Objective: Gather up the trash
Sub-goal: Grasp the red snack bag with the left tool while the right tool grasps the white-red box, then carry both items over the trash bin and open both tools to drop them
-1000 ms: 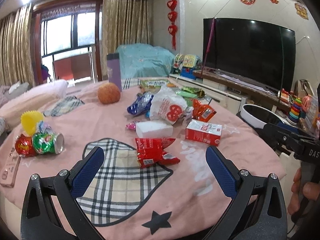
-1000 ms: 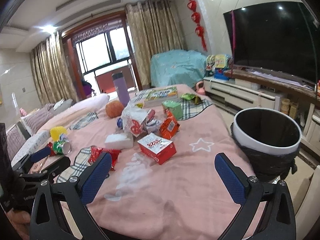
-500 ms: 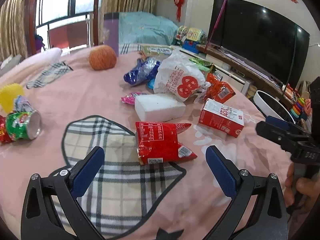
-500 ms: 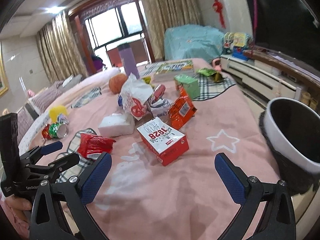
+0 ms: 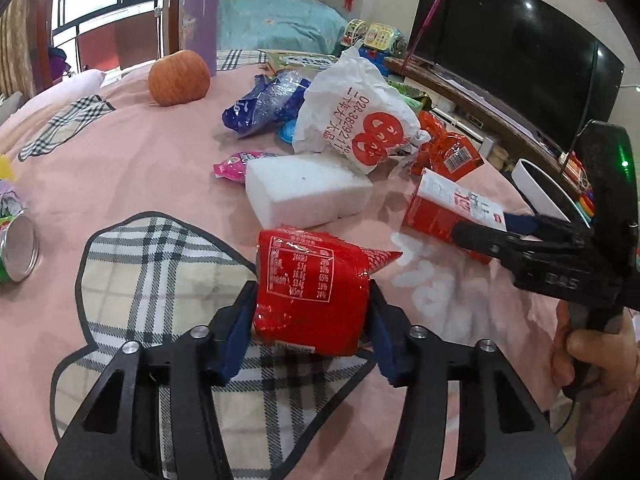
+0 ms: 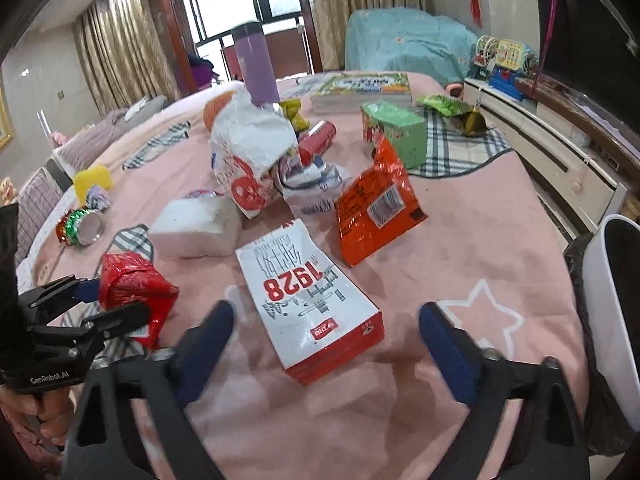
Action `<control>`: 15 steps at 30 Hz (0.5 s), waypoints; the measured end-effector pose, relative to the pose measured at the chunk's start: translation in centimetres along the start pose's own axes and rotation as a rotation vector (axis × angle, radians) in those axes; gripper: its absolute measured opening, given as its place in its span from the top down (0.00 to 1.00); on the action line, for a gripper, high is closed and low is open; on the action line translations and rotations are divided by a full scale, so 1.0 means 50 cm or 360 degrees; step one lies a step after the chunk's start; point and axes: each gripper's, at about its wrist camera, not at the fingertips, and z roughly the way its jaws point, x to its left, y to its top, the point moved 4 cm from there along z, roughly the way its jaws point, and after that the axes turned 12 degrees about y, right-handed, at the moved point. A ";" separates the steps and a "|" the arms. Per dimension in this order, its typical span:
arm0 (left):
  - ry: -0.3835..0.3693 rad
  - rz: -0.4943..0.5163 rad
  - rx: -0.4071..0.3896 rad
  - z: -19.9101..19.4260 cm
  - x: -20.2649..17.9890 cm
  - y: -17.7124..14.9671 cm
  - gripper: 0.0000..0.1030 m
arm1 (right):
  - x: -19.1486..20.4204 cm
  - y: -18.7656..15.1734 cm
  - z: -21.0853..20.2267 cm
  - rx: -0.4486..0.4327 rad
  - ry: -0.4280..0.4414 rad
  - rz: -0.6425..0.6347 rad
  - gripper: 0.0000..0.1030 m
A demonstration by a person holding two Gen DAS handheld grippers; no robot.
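Note:
A red snack packet (image 5: 312,272) lies on the plaid patch of the pink cover. My left gripper (image 5: 311,292) has it between its blue pads. The jaws are closing and both pads touch the packet's sides. In the right wrist view the same packet (image 6: 128,284) sits in the left gripper (image 6: 104,304). My right gripper (image 6: 326,309) straddles a red-and-white carton (image 6: 304,292). Its jaws are closing, with a gap still showing on each side. The trash bin (image 6: 612,300), white-rimmed with a black liner, stands off the right edge.
A white foam block (image 5: 308,192), a white plastic bag (image 5: 356,120), an orange packet (image 6: 376,208), a green box (image 6: 396,132) and blue wrappers lie further back. A can (image 5: 16,244) lies at the left. An orange ball (image 5: 178,78) and a purple bottle (image 5: 200,16) are at the far side.
Both grippers moved forward and down toward the cover. The left jaws went from wide open to closed around the red packet. The right jaws narrowed around the carton.

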 end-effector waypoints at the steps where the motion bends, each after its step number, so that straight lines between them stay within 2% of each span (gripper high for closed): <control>1: -0.0006 0.0004 -0.0005 -0.001 -0.002 0.001 0.56 | -0.002 -0.004 0.005 0.0021 0.0004 0.0004 0.41; 6: -0.0049 0.0034 -0.0051 -0.020 -0.022 0.003 0.58 | -0.006 -0.022 -0.023 -0.0041 -0.0007 0.0051 0.43; 15: -0.0193 0.0165 -0.0112 -0.054 -0.116 0.020 0.59 | -0.042 -0.076 -0.153 -0.0262 -0.0069 0.0254 0.44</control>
